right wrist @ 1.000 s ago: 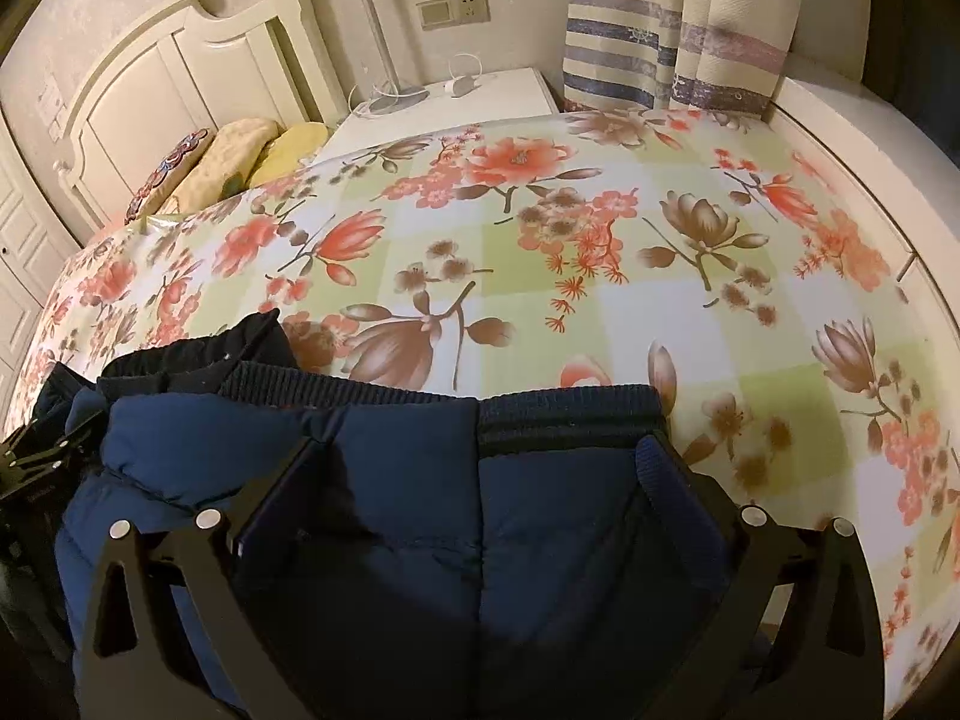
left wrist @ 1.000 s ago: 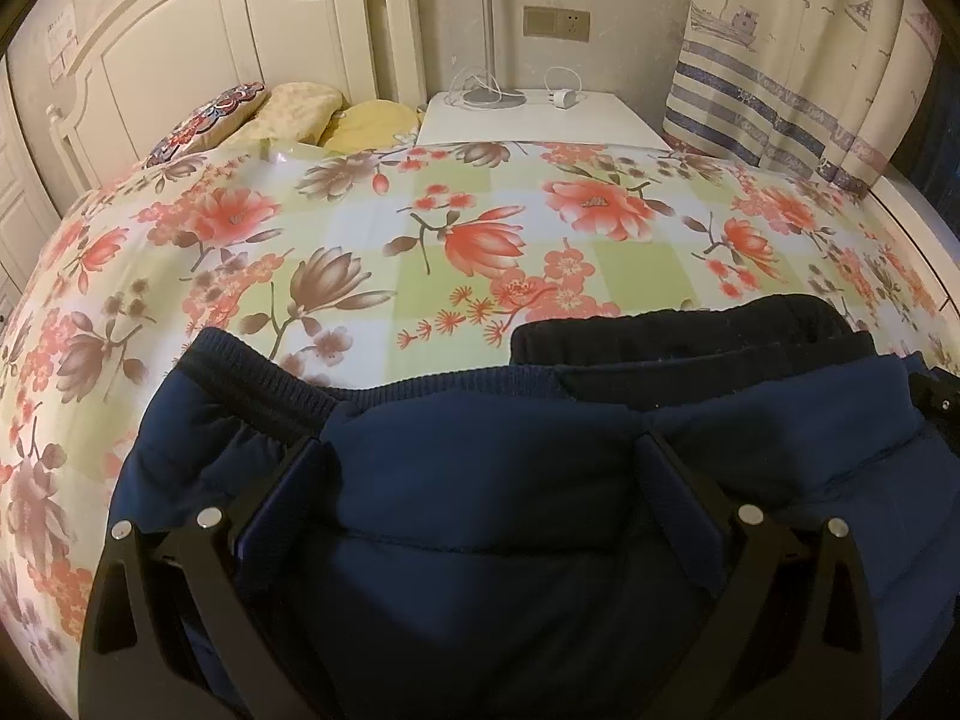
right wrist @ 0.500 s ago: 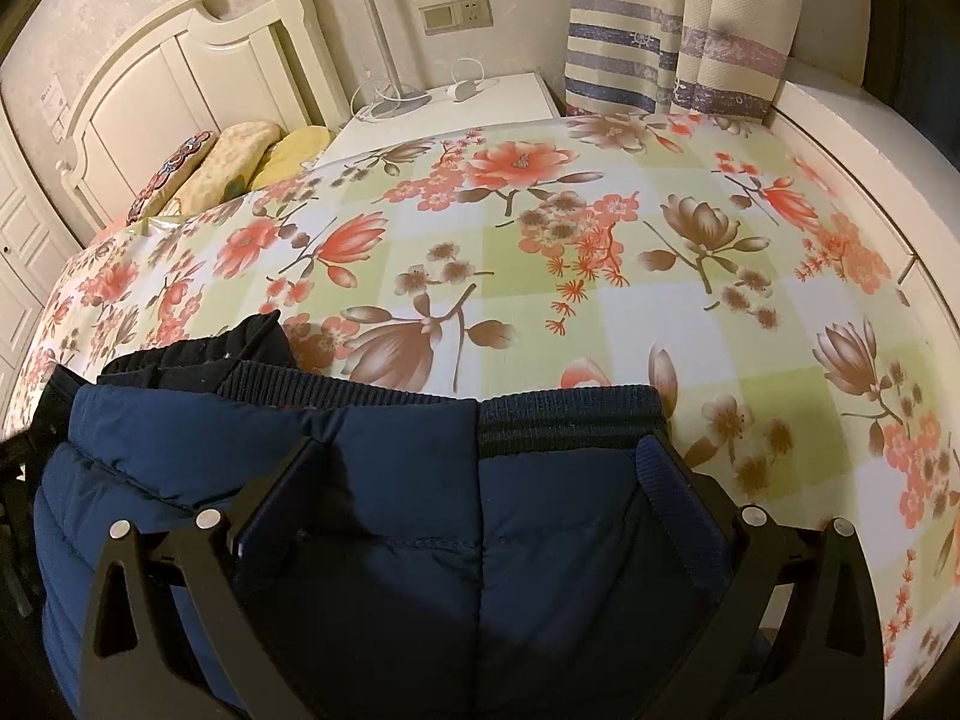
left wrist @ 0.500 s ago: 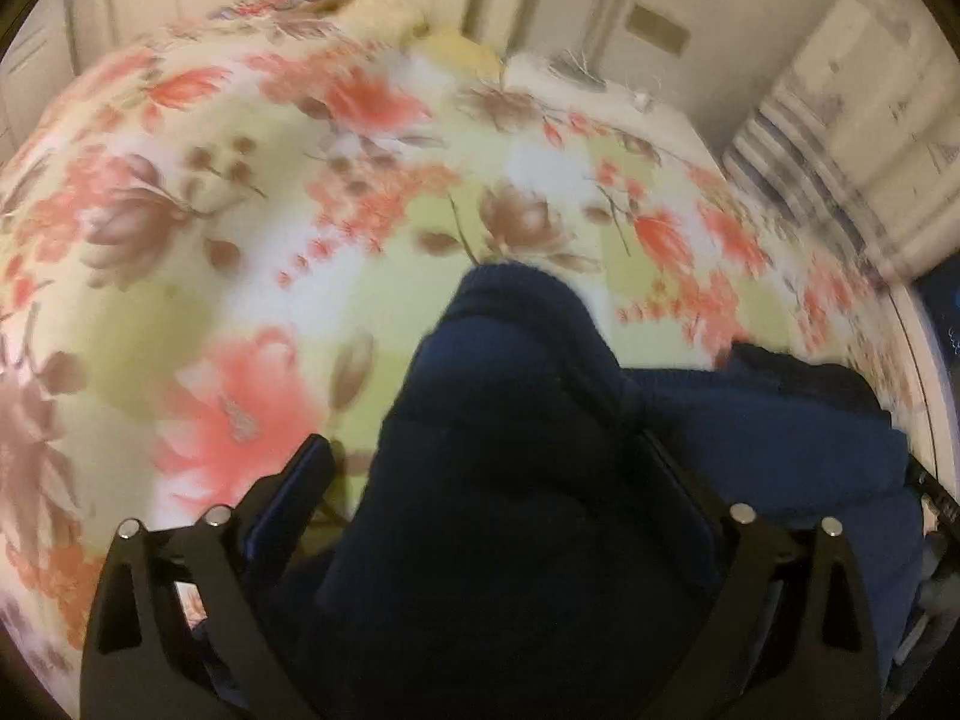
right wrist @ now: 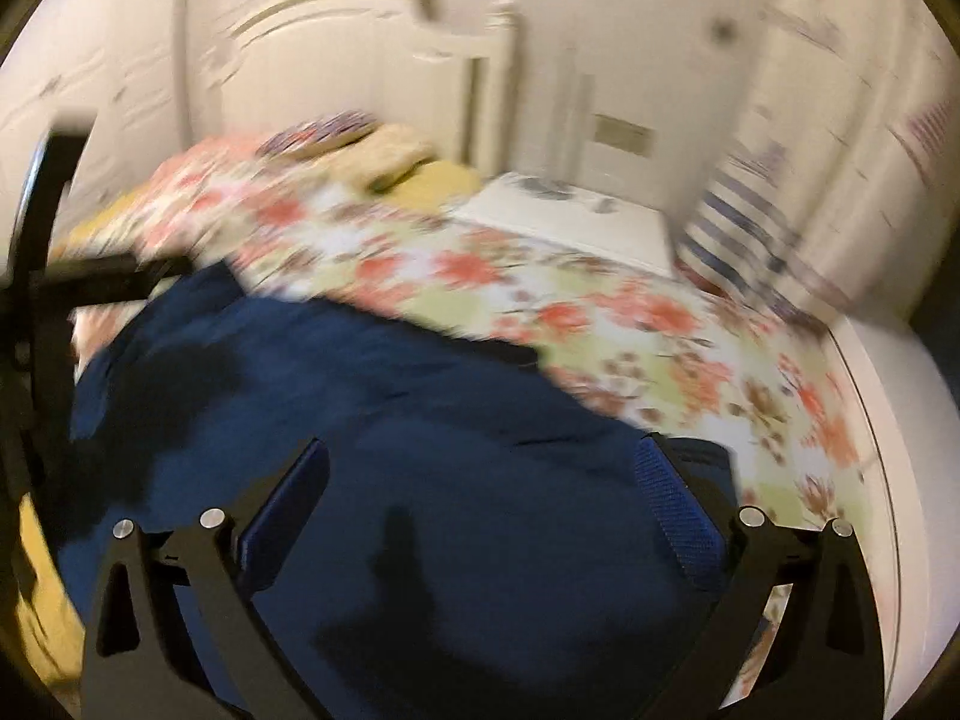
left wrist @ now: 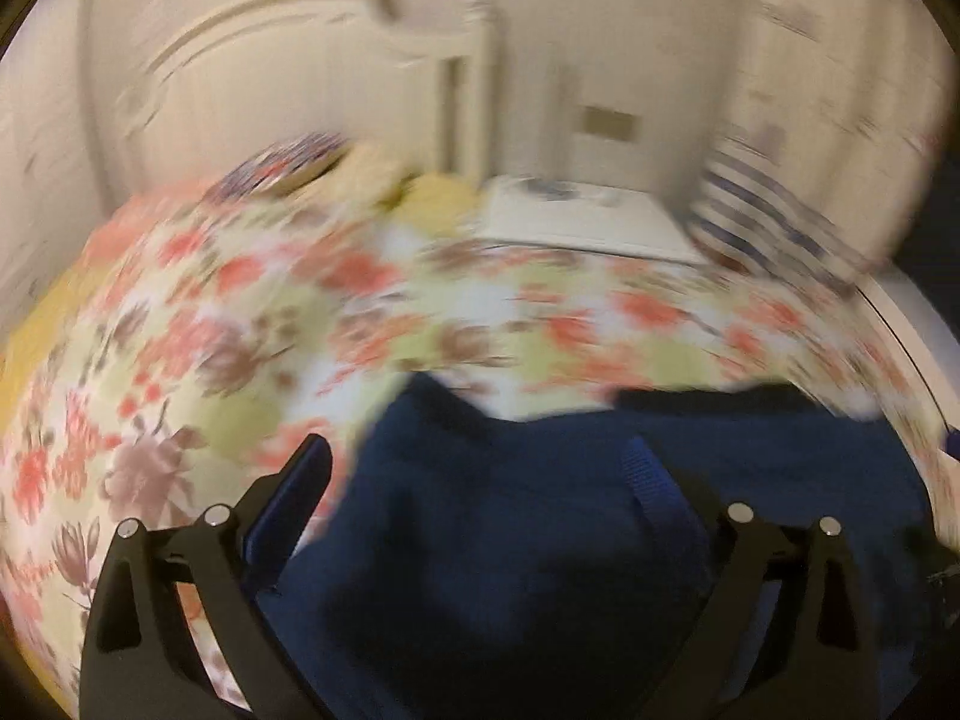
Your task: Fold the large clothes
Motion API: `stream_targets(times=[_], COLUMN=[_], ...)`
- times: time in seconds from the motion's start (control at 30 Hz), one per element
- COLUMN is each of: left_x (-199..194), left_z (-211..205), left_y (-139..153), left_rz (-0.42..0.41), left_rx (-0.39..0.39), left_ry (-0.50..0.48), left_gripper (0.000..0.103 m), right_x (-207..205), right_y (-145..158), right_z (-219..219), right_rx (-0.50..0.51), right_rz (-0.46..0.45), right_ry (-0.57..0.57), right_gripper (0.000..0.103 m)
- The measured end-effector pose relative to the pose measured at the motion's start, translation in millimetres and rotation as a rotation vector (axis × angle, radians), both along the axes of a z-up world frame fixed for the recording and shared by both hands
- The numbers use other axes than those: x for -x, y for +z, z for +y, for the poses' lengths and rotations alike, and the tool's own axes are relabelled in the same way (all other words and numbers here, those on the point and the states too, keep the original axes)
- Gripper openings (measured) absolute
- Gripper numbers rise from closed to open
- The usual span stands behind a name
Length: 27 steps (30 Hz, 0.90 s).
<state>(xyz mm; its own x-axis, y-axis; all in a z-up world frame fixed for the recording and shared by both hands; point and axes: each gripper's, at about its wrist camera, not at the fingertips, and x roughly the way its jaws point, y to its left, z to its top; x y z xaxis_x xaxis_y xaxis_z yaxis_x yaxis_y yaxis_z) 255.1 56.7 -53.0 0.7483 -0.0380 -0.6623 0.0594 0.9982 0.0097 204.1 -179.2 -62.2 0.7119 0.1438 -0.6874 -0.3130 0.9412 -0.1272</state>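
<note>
Floral bed [left wrist: 180, 372] | both fingers spread wide over navy garment [right wrist: 420, 450], grasping nothing | left gripper [right wrist: 36, 276] only in right view

Left gripper [left wrist: 480, 468]: two black plastic finger frames with triangular cut-outs, two silver screw heads per side, and blue ribbed pads [left wrist: 651, 483]. Right gripper [right wrist: 480, 468]: identical build, black frames, silver screws, blue textured pads [right wrist: 660, 492].

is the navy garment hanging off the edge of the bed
No, the navy garment lies on the floral bedspread, which shows beyond it.
</note>
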Motion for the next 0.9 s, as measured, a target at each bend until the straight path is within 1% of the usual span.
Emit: stream_targets(times=[0.03, 0.07, 0.1, 0.13, 0.17, 0.2, 0.23, 0.3, 0.33, 0.4, 0.43, 0.47, 0.5, 0.53, 0.57, 0.6, 0.63, 0.67, 0.77, 0.83, 0.87, 0.9], left_x=[7, 9, 9, 8, 6, 5, 2, -1, 1, 9, 12, 14, 13, 13, 10, 10, 9, 7, 1, 0, 4, 10], left_z=[-19, -38, -53, -64, -74, -74, -71, -60, -52, -32, -21, -5, 10, 26, 37, 44, 48, 47, 40, 44, 45, 44], left_y=[-6, -17, -31, -44, -59, -62, -62, -59, -55, -49, -48, -49, -52, -58, -61, -64, -66, -67, -69, -68, -66, -60], left_rz=[0.009, 0.037, 0.062, 0.081, 0.097, 0.100, 0.115, 0.146, 0.135, 0.083, 0.071, 0.071, 0.086, 0.110, 0.122, 0.129, 0.134, 0.140, 0.150, 0.161, 0.163, 0.155], left_rx=[-0.025, -0.064, -0.112, -0.165, -0.222, -0.215, -0.184, -0.126, -0.114, -0.136, -0.141, -0.135, -0.111, -0.069, -0.026, 0.023, 0.049, 0.046, -0.001, 0.011, 0.011, -0.002], left_ry=[-0.057, -0.103, -0.131, -0.139, -0.126, -0.121, -0.120, -0.111, -0.092, -0.036, -0.009, 0.031, 0.055, 0.080, 0.083, 0.081, 0.085, 0.089, 0.098, 0.098, 0.111, 0.137], left_gripper=[0.101, 0.101, 0.101, 0.101, 0.101, 0.101, 0.101, 0.101, 0.101, 0.101, 0.101, 0.101, 0.101, 0.101, 0.101, 0.101, 0.101, 0.101, 0.101, 0.101, 0.101, 0.100], right_x=[1, -1, -5, -9, -10, -14, -17, -18, -16, -7, -3, -1, -1, -2, -2, -3, -5, -5, -10, -9, -5, 2], right_y=[-9, -17, -35, -52, -56, -58, -57, -55, -51, -43, -40, -39, -41, -45, -49, -55, -62, -65, -68, -67, -65, -59], right_z=[11, 18, 27, 33, 34, 28, 24, 19, 16, 6, -7, -26, -44, -61, -76, -93, -102, -103, -94, -94, -94, -92], right_rx=[0.010, 0.013, 0.036, 0.075, 0.067, 0.034, 0.012, 0.006, 0.016, 0.026, 0.007, -0.031, -0.062, -0.092, -0.130, -0.203, -0.265, -0.278, -0.220, -0.227, -0.232, -0.222], right_rz=[0.024, 0.046, 0.093, 0.116, 0.109, 0.121, 0.140, 0.152, 0.144, 0.106, 0.092, 0.089, 0.092, 0.101, 0.113, 0.129, 0.145, 0.154, 0.157, 0.159, 0.155, 0.132], right_ry=[0.022, 0.037, 0.051, 0.049, 0.051, 0.049, 0.045, 0.044, 0.041, -0.003, -0.040, -0.082, -0.130, -0.172, -0.198, -0.214, -0.214, -0.211, -0.217, -0.219, -0.228, -0.256], right_gripper=[0.098, 0.098, 0.098, 0.098, 0.098, 0.098, 0.098, 0.098, 0.098, 0.098, 0.098, 0.098, 0.098, 0.098, 0.098, 0.098, 0.099, 0.099, 0.099, 0.098, 0.098, 0.098])
